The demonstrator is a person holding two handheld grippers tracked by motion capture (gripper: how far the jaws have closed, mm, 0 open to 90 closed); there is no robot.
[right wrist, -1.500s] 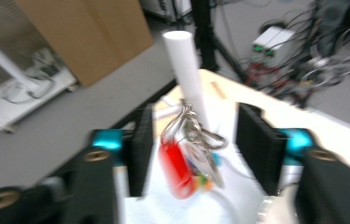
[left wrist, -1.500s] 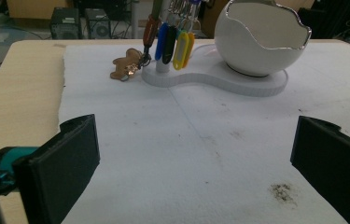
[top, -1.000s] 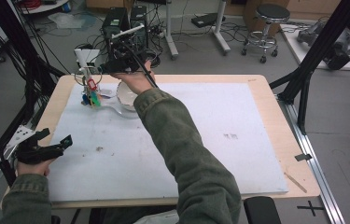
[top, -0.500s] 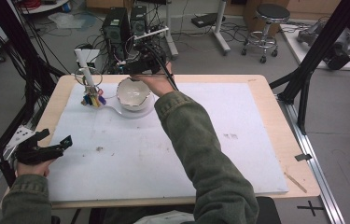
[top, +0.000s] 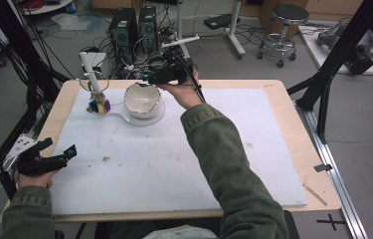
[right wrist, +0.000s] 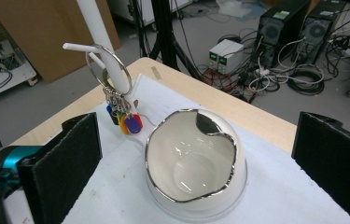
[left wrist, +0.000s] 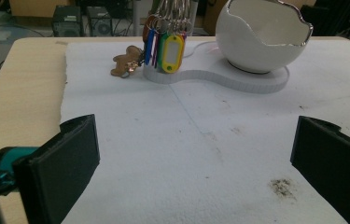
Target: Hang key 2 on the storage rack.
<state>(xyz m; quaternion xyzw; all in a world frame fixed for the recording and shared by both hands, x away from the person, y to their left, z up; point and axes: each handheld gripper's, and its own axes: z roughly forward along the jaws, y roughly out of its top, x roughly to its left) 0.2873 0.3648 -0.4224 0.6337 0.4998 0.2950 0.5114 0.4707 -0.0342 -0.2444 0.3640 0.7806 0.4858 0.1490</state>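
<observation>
White, glossy bowl (top: 143, 99) sits under the right claw (top: 150, 78), jaws spread wide, at the bench's 11 o'clock. Descending carelessly could clip its jagged rim and tip it toward the key rings (top: 98, 105).

This is a lab or robotics workshop: computer towers (top: 130, 27) and tangled cables (right wrist: 275, 74) sit on a grey floor, a rolling stool (top: 290, 15) stands behind, and black metal frame struts (top: 343, 55) surround the bench (top: 293, 129).

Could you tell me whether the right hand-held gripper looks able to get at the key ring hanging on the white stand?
Probably yes: the right hand-held gripper hovers open above the bowl, and the key ring hangs unobstructed just beyond.
</observation>
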